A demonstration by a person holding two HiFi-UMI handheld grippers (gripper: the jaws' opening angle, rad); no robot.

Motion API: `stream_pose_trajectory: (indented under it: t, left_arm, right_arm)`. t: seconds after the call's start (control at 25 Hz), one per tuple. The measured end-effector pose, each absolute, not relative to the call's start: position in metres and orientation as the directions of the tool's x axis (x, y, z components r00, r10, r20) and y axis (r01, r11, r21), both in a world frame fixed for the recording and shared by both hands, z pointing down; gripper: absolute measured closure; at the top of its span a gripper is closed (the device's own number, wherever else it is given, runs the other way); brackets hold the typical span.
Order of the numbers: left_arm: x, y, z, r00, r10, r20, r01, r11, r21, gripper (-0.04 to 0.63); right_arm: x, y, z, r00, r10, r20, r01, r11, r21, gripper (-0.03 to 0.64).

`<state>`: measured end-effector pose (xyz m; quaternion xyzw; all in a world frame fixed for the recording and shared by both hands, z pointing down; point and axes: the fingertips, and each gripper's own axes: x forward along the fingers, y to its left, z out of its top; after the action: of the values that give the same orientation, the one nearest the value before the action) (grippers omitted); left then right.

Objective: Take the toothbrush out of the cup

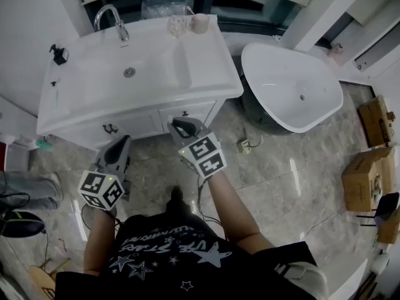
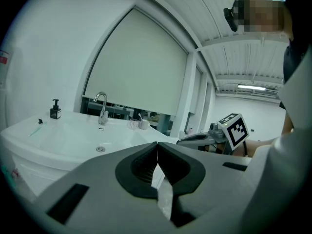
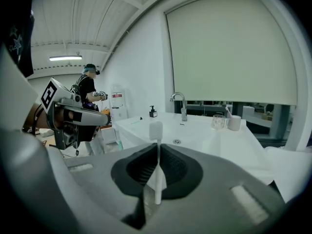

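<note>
**A:** What stands on the white sink counter (image 1: 187,86)?

**B:** A chrome tap (image 1: 112,19) at the back, behind the basin. To its right, a clear glass (image 1: 177,25) and a pale cup (image 1: 200,23) stand just beside each other. A black pump bottle (image 1: 59,54) sits at the left rear corner, and a slim green stick (image 1: 55,97) lies along the left edge.

**A:** And the floor?

**B:** The marble floor (image 1: 281,174) bears a white bathtub (image 1: 290,86) next to the counter, with cardboard boxes (image 1: 361,180) at the far right.
</note>
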<state>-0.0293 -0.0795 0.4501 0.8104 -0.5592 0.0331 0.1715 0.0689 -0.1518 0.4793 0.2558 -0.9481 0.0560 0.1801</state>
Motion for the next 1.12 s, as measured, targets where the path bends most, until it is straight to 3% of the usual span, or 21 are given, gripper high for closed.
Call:
stream_pose_trajectory:
  t: [1.12]
  left_arm:
    - [-0.134, 0.056, 0.43, 0.464, -0.875, 0.139, -0.865, -0.414, 0.283, 0.588]
  right_arm:
    - [-0.005, 0.007, 0.453, -0.693, -0.592, 0.412, -0.633, 0.773, 0.047, 0.604]
